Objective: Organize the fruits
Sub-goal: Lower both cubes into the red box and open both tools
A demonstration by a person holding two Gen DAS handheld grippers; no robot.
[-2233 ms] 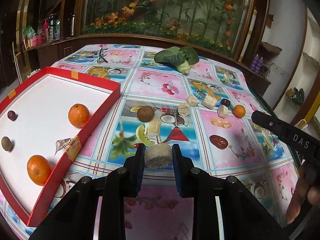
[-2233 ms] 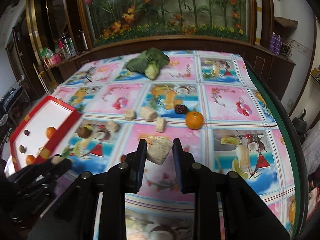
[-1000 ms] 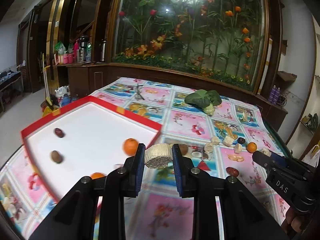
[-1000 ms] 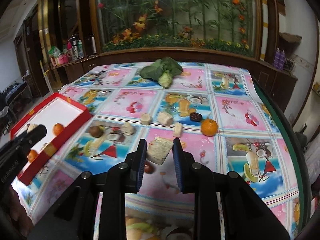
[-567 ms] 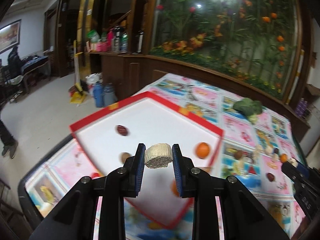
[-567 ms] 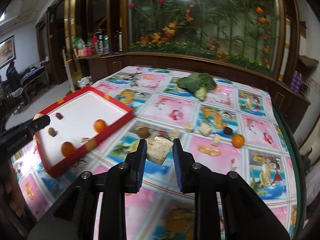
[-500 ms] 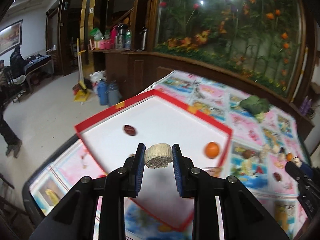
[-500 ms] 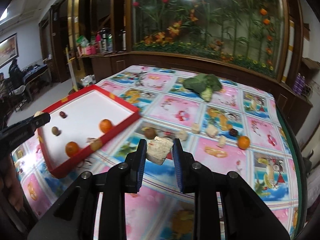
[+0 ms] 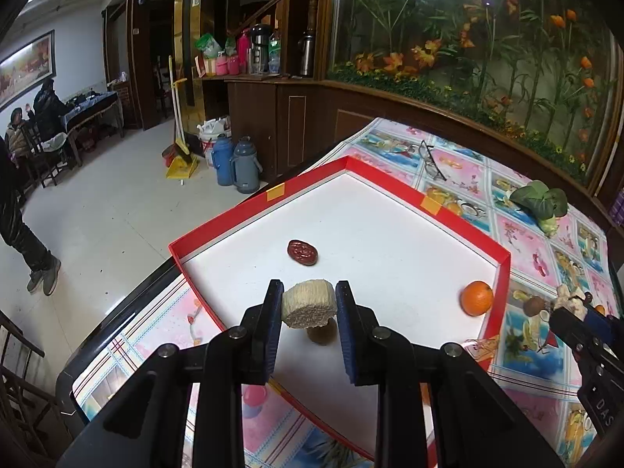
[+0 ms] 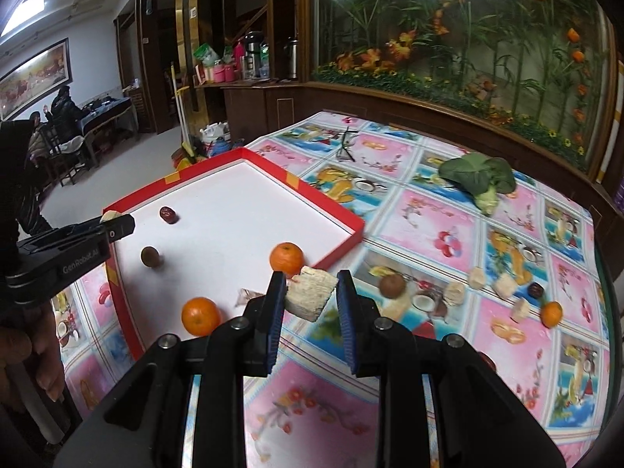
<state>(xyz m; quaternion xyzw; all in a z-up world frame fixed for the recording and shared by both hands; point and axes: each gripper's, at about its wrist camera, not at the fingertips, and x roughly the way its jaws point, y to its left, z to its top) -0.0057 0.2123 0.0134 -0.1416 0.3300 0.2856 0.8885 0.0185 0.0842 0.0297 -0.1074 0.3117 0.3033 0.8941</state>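
My left gripper (image 9: 309, 304) is shut on a pale round corn piece (image 9: 309, 303) and holds it above the red-rimmed white tray (image 9: 273, 194). In the tray lie a red date (image 9: 302, 252), an orange (image 9: 476, 298) and a brown fruit (image 9: 321, 332) partly hidden under the corn. My right gripper (image 10: 311, 298) is shut on a pale wedge-shaped chunk (image 10: 311, 297), held over the tablecloth just right of the tray (image 10: 323, 204). The right wrist view shows two oranges (image 10: 286, 258) (image 10: 201, 316), the date (image 10: 168, 215) and the brown fruit (image 10: 149, 256) in the tray.
On the patterned tablecloth (image 10: 429, 218) lie several pale chunks (image 10: 503, 284), a brown fruit (image 10: 392, 285), a small orange (image 10: 551, 313), a dark date (image 10: 536, 290), a leafy green vegetable (image 10: 477, 179) and glasses (image 10: 345, 146). The table edge drops to the floor left of the tray.
Both grippers have swung left. The left one now hangs over the tray's near-left part with the corn piece. The right one has come closer to the tray's right rim, still holding its chunk.
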